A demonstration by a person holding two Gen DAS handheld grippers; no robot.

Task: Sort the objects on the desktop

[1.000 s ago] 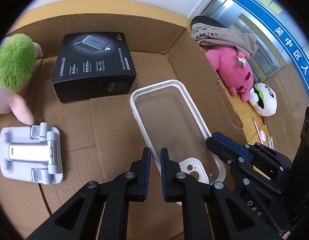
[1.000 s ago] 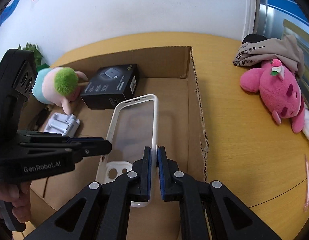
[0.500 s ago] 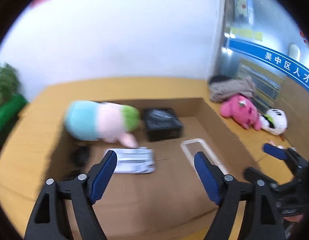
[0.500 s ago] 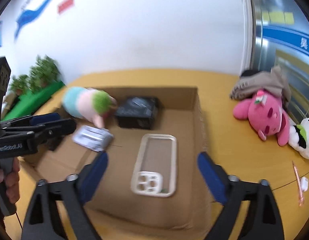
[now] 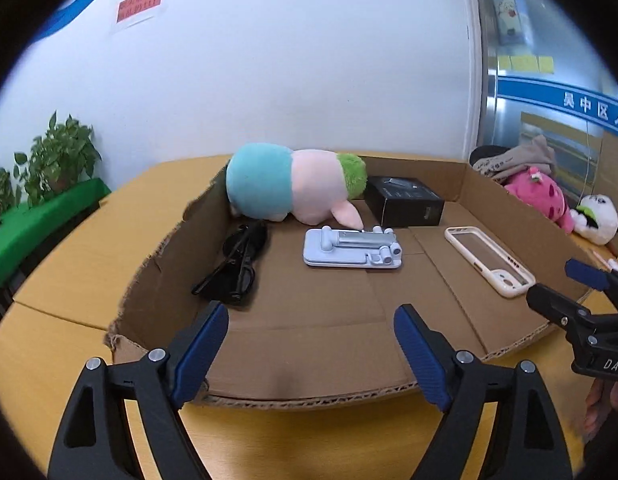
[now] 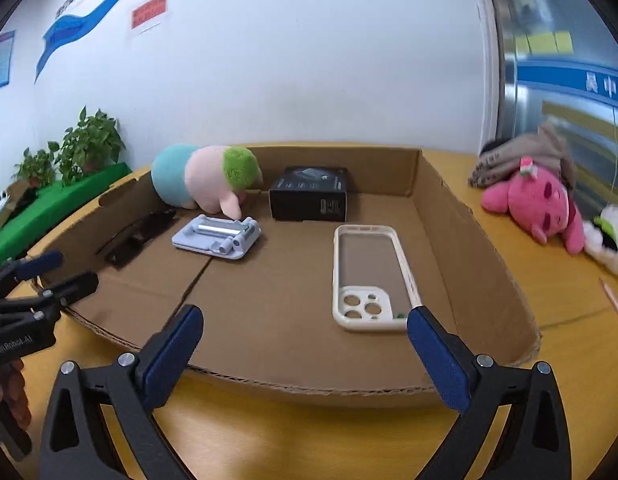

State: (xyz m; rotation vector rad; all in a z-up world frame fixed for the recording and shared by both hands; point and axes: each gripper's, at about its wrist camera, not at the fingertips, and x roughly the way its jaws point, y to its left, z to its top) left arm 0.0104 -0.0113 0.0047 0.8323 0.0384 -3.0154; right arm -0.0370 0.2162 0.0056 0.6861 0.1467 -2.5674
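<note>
1. The left claw [image 5: 311, 330] is being held released, its blue-padded fingers spread wide with nothing between them, over the near edge of the cardboard tray [image 5: 321, 394].
2. The right claw [image 6: 305, 332] is likewise being held released and empty, over the tray's near edge; in the left wrist view it is seen at the far right [image 5: 581, 284].
3. The tray is being carried by the yellow tabletop [image 6: 549, 280], with its low walls standing on the left, far and right sides.
4. The phone case [image 6: 369, 276] is lying flat on the tray floor near the right wall, camera cut-out toward the near edge; it is touched by neither claw.
5. The grey phone stand [image 6: 219, 238] is lying folded flat near the middle of the tray, just in front of the plush toy [image 6: 205, 180].
6. The plush toy, in teal, pink and green, is lying on its side against the far left corner, one foot touching the stand.
7. The black box [image 6: 309, 194] is resting just right of the toy, near the far wall.
8. The black sunglasses [image 5: 239, 264] are lying along the left wall.
9. A pink plush [image 6: 537, 200] and a black-and-white plush [image 6: 611, 236] are lying on the tabletop outside the tray, to the right.
</note>
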